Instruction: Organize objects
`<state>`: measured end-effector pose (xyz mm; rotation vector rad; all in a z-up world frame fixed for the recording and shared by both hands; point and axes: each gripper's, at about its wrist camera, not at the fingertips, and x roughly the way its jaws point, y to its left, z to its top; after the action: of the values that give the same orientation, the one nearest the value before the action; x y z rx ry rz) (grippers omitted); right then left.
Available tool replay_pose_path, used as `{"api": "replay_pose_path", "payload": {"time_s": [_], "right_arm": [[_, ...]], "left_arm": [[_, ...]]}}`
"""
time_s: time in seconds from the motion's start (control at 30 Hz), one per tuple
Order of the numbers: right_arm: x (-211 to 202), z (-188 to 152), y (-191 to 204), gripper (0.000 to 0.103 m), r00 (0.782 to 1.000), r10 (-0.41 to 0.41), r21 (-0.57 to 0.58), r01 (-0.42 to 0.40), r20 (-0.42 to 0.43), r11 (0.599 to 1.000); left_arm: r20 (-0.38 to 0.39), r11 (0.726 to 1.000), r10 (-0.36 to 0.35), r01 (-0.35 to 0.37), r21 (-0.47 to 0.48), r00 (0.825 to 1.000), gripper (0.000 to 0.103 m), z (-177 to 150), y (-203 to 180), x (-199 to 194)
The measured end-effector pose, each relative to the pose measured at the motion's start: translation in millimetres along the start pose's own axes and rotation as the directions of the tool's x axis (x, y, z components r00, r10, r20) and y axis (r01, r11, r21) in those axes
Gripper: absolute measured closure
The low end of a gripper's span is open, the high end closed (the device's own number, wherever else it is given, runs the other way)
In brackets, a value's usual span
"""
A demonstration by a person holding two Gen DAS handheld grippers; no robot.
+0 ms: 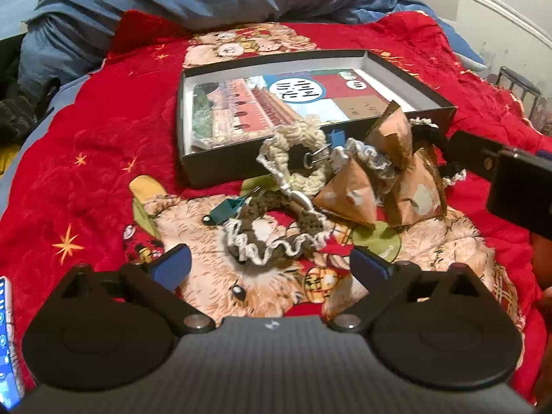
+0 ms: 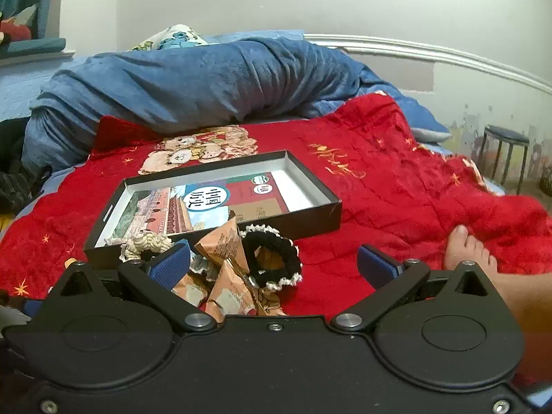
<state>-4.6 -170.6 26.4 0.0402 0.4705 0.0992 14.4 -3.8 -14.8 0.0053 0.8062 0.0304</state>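
Note:
A shallow black box (image 1: 220, 169) (image 2: 310, 222) with a printed card inside lies on the red bear blanket. In front of it is a pile: a cream crochet scrunchie (image 1: 312, 138) (image 2: 146, 243), a brown one with white trim (image 1: 276, 238), a black one with white trim (image 2: 272, 264), brown triangular paper packets (image 1: 348, 195) (image 2: 224, 241), and teal binder clips (image 1: 226, 208). My left gripper (image 1: 270, 265) is open, just short of the brown scrunchie. My right gripper (image 2: 274, 262) is open around the black scrunchie and packets, without touching them.
A rumpled blue duvet (image 2: 193, 79) lies behind the box. A bare foot (image 2: 465, 248) rests on the blanket at the right. A stool (image 2: 505, 151) stands by the far wall. The right gripper's body shows in the left wrist view (image 1: 510, 179).

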Motion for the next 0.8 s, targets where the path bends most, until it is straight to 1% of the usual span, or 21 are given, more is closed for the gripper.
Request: {"api": "replay_pose_path", "payload": {"time_s": [0.13,0.23,0.33,0.4,0.5,0.57,0.67,0.77,0.8], "right_arm": [[2,-3,-3,0.000,1.000,0.014,0.025,-0.014,-0.003,1.000],[3,-3,-4,0.000,1.000,0.018,0.044,-0.017,-0.014,0.999],[5,-4,-3,0.000,0.999,0.028,0.037,-0.027,-0.028,0.999],[6,-4,0,0.000,0.999,0.024,0.023,-0.023,-0.033,0.999],[6,-3,-1,0.000,0.998,0.048,0.035,-0.047,-0.029,0.998],[8,-4,-1,0.000,0.997,0.066,0.043,-0.065,-0.032,0.997],[12,-6,1,0.000,0.996,0.081,0.046,-0.079,-0.041,0.996],[19,-9,0,0.000,0.990,0.128,0.085,-0.123,-0.060,0.989],[22,-10,-1,0.002,0.987,0.144,0.104,-0.136,-0.069,0.985]], "left_arm": [[0.046,1.000,-0.010,0.010,-0.006,0.999,0.003,0,0,-2],[0.067,1.000,-0.013,0.014,-0.012,0.998,0.003,0,-1,-3],[0.095,0.999,-0.042,0.044,-0.021,0.995,0.003,-1,-1,-6],[0.107,0.998,-0.049,0.052,-0.026,0.993,0.003,-1,-2,-7],[0.134,0.998,-0.056,0.060,-0.023,0.989,0.003,-1,-3,-8],[0.137,0.998,-0.057,0.060,-0.017,0.989,0.006,-1,-3,-7],[0.117,0.998,-0.050,0.052,-0.017,0.992,0.011,-1,-4,-2],[0.093,0.999,-0.034,0.036,-0.019,0.995,0.013,-3,-5,7],[0.087,0.999,-0.024,0.026,-0.020,0.996,0.013,-3,-5,10]]}}
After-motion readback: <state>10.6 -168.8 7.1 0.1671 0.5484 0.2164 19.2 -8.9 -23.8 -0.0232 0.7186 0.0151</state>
